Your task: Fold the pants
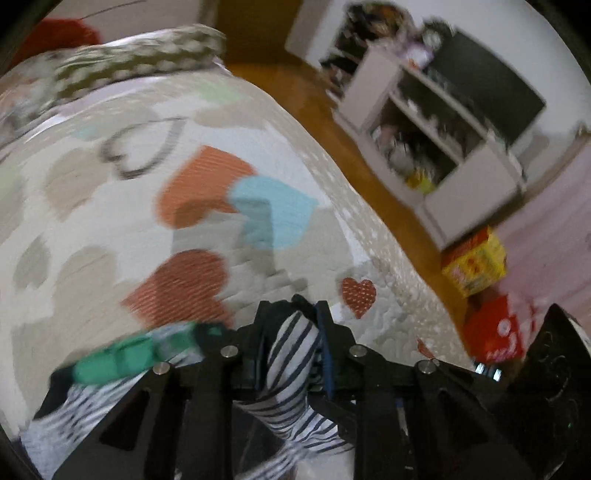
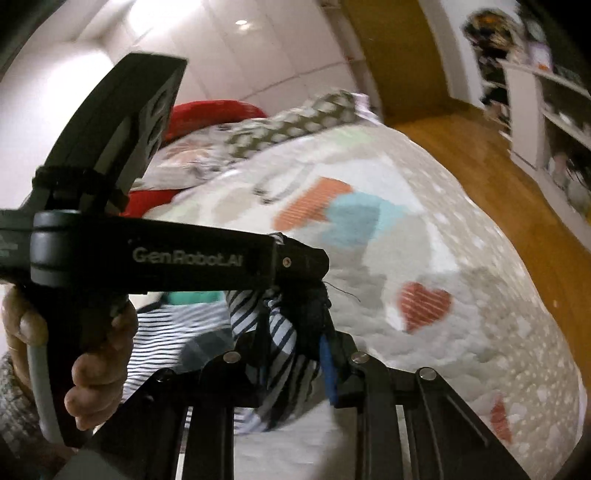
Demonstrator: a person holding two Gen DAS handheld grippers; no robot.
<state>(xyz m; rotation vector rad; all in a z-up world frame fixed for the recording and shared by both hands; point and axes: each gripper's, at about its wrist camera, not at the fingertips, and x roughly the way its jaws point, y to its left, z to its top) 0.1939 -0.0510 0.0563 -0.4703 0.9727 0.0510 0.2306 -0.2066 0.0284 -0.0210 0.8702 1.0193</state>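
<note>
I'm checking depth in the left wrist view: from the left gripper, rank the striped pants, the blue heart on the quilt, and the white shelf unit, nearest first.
1. striped pants, pinched in the left gripper.
2. blue heart, straight ahead on the quilt.
3. white shelf unit, across the floor, upper right.

We are seeing even, soft indoor light in both views, with a ceiling lamp (image 2: 241,22) glaring on the glossy wall well beyond the right hand-held gripper (image 2: 295,332). Motion blur is smearing the bed cover (image 1: 110,206) and the shelf unit (image 1: 436,140). Fisheye distortion is bending the edges and darkening the corners.
</note>
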